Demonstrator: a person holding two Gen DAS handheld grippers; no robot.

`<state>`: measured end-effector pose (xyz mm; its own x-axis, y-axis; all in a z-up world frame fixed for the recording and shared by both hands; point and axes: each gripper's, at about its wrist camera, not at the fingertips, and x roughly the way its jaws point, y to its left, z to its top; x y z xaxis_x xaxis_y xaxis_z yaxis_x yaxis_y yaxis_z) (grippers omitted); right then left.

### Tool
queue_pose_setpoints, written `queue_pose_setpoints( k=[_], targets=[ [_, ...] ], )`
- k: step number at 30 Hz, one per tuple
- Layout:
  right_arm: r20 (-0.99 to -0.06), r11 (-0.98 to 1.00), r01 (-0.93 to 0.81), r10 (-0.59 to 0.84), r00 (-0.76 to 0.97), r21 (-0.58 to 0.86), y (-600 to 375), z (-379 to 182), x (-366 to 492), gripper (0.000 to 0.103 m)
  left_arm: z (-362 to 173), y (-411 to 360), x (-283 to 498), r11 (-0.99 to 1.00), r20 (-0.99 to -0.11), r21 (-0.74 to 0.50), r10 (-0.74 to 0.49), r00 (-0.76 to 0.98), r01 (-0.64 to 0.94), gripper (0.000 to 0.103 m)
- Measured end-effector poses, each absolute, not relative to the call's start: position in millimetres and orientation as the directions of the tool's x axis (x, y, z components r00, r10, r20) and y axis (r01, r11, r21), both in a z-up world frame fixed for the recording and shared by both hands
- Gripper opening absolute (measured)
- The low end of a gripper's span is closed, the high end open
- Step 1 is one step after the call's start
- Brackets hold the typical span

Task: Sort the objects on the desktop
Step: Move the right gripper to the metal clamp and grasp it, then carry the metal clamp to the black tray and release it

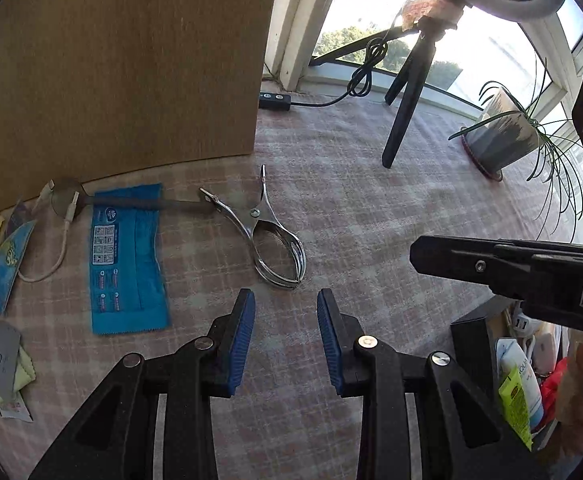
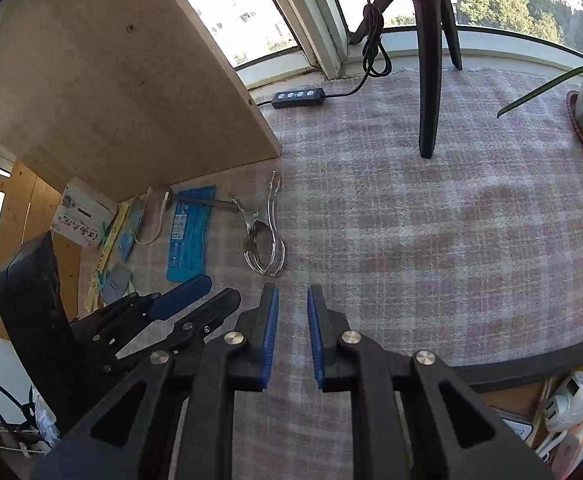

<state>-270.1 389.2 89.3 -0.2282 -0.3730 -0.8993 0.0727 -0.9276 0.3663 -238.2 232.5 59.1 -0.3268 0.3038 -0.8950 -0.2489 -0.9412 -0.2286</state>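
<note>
Currently the metal tongs (image 1: 269, 236), lying centre-left on the checked cloth (image 1: 371, 208) with jaws barely parted and nothing held, could be skidded away if nudged by the empty left gripper (image 1: 285, 340).

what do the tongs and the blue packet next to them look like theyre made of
Tongs: polished metal, likely steel; silvery, with bright reflections and a rivet at the pivot.
Blue packet: thin glossy plastic film, probably; it lies flat, has printed panels, a crimped zigzag bottom edge and light wrinkles.
</note>
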Motion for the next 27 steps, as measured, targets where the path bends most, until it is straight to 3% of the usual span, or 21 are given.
queue_pose_setpoints(
  k=[18, 24, 27],
  targets=[
    [-0.939, -0.938, 0.110, -0.336, -0.068, 0.328, 337, 17, -329, 0.015, 23, 233, -260, -0.915, -0.870, -0.338, 0.393, -0.298, -0.219, 0.031],
    [-0.930, -0.931, 0.066, -0.364, -0.055, 0.360, 343, 9, -334, 0.010, 13, 238, -268, -0.920, -0.872, -0.308, 0.375, -0.316, -0.240, 0.040],
    [-0.925, -0.927, 0.046, -0.374, -0.064, 0.371, 350, 10, -332, 0.009, 13, 238, -270, -0.913, -0.866, -0.329, 0.394, -0.307, -0.243, 0.040]
  ],
)
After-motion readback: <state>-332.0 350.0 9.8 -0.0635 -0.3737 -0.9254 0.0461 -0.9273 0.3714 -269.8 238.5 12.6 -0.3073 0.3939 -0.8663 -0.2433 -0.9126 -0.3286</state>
